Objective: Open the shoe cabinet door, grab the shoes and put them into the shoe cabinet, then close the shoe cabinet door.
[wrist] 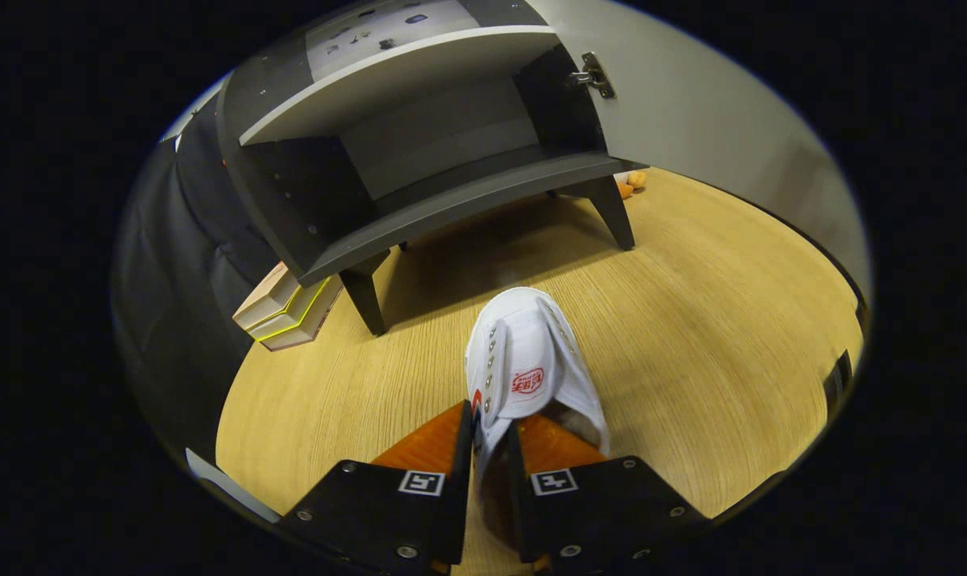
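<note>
Door (715, 120): open, swung to the right of the cabinet (419, 160); that step is done. Shoe (527, 368): white, clamped at its left side wall between the fingers of the hand-held gripper (491, 448), apparently lifted over the floor (691, 336), toe toward the cabinet and well short of it. Remaining, by my judgement: carry the shoe onto the lower shelf (467, 196), release, shut the door.

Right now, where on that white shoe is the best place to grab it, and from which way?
By the side wall of the collar, from the heel end, much as the gripper appears to hold the white shoe now. That wall is a thin upright edge the fingers can pinch, one inside the opening and one outside. The toe points at the open shoe cabinet, which probably helps sliding it in.
</note>
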The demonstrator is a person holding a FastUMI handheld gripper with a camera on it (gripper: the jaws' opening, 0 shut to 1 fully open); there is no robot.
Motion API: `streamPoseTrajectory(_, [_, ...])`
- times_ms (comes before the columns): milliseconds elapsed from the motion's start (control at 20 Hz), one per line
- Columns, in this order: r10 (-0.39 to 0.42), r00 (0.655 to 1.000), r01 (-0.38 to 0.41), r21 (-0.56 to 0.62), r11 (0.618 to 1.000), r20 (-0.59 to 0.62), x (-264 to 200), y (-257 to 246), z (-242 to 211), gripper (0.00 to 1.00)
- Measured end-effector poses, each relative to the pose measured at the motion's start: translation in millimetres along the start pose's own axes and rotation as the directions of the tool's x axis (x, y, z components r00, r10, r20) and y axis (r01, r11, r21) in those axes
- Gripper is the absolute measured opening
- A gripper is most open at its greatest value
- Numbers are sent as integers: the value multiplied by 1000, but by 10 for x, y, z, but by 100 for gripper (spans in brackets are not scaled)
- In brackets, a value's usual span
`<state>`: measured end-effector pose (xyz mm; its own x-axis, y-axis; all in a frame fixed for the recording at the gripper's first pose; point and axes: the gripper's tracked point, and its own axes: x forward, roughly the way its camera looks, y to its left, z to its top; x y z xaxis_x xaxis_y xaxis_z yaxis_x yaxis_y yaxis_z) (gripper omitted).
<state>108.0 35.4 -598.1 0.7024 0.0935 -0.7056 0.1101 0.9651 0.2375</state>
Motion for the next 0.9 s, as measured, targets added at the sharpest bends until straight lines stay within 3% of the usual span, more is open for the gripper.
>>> streamPoseTrajectory(50, [2,1000,-2,16,1000,5,-8,15,9,14])
streamPoseTrajectory(150, [-1,1000,1,36,999,-4,3,73,0,5])
streamPoseTrajectory(500, [-16,998,11,88,996,54,-163,157,305,1])
streamPoseTrajectory(750, [-26,992,20,52,998,120,-689,349,729,1])
streamPoseTrajectory(900, [-6,980,-3,47,999,198,-1131,597,1233,1])
